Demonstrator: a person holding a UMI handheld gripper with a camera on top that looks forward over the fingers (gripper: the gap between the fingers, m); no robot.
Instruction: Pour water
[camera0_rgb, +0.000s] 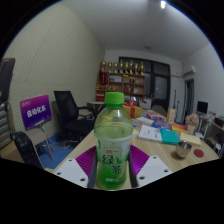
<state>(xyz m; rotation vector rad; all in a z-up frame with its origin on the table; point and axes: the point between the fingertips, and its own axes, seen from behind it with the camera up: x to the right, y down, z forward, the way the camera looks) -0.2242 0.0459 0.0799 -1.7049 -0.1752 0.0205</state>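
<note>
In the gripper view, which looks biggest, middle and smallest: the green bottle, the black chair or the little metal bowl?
1. Bottle, biggest, but it stands right between the tongs, so nearness inflates it.
2. Chair, farther back; its look is no fair measure.
3. Bowl, smallest.

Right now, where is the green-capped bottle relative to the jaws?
In the gripper view the green-capped bottle stands upright between the jaws, over the near table edge, with a small metal bowl farther back on its right.
</note>
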